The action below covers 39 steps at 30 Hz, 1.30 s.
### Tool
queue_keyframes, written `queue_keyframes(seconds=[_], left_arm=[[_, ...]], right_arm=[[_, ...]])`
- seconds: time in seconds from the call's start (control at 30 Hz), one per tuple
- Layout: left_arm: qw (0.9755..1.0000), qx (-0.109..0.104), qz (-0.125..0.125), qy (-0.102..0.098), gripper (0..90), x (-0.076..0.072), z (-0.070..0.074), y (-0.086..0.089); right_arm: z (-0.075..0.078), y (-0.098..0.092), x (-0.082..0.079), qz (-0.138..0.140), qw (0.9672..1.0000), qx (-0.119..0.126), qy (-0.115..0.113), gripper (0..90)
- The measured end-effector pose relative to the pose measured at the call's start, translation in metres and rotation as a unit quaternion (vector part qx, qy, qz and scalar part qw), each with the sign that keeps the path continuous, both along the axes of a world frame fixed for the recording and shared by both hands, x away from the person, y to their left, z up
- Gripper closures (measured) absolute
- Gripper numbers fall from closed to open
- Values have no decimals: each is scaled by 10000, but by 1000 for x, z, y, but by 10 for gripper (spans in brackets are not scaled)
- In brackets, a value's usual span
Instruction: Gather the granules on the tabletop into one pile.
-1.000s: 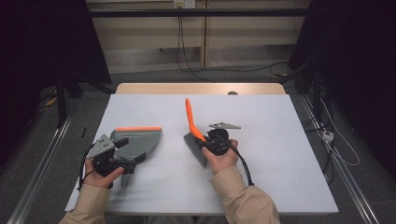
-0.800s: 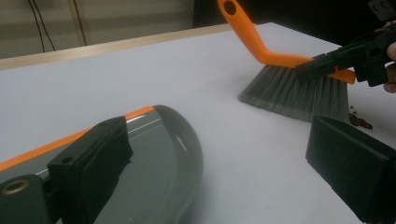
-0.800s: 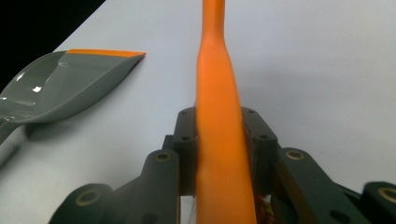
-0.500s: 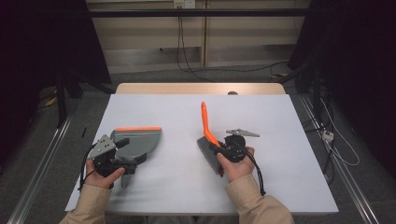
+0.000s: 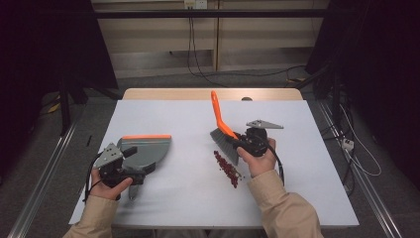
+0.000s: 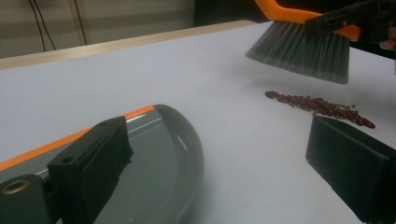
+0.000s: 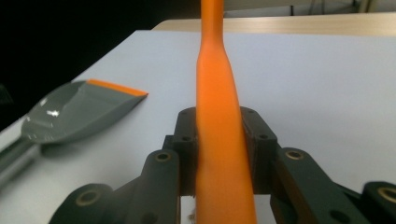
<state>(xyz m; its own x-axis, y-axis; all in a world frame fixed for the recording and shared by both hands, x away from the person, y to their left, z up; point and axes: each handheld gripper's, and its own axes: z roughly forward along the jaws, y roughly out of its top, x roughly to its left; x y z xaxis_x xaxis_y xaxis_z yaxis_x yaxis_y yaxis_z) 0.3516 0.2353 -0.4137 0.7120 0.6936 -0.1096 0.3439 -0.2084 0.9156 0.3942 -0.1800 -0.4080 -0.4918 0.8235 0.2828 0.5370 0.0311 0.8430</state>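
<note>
- Worktop (image 5: 297, 198): pale grey surface with a light wooden strip along its far edge; no readable brand, label or writing is showing on anything in these views.
- Dustpan (image 5: 148, 151): grey, with an orange strip along its far lip, lying flat on the worktop's left half, its handle end sitting toward the person's left hand (image 5: 106, 187).
- Left gripper (image 5: 130, 174): its fingers are standing wide apart in the left gripper view, one lying over the dustpan's pan (image 6: 154, 172), the other over bare worktop; whether they are holding the handle I cannot tell.
- Hand brush (image 5: 224, 135): orange handle, grey bristles; handle is pointing up and away, bristles (image 6: 301, 51) are hanging just above the worktop.
- Right gripper (image 5: 241, 143): its fingers are pressing on both sides of the orange handle (image 7: 219, 140), gripping it firmly, carried by the right hand (image 5: 261, 159).
- Red grains (image 5: 227, 168): small dark-red bits lying in a narrow line on the worktop, just below the bristles, well apart from the dustpan.
</note>
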Motion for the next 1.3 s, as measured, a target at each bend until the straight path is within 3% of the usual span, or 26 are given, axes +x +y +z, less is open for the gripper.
queue_keyframes(seconds=[0.13, 0.23, 0.4, 0.5, 0.57, 0.77, 0.93, 1.3], left_arm=[[10000, 5, 12, 8, 61, 1, -1, 0], [10000, 3, 35, 24, 61, 2, -1, 0], [10000, 11, 41, 40, 61, 2, -2, -1], [10000, 29, 33, 46, 61, 2, -2, -2], [10000, 28, 30, 47, 61, 2, -3, -2], [10000, 23, 46, 61, 61, 2, -3, -1], [10000, 1, 48, 58, 61, 2, -3, 0], [9999, -79, 91, 68, 61, 2, -2, 2]], right_arm=[[-10, -10, 16, 467, 9978, -319, -337, 712], [-15, -15, 27, 844, 9926, -708, -511, 712], [-19, -15, 40, 1537, 9774, -1142, -902, 712], [-22, -15, 45, 1730, 9743, -1097, -939, 712], [-24, -15, 47, 1899, 9690, -1197, -1029, 713], [-29, -11, 51, 2585, 9463, -1473, -1266, 712], [-28, -7, 51, 2949, 9308, -1620, -1426, 712], [-27, -8, 38, 3359, 9147, -1739, -1422, 712]])
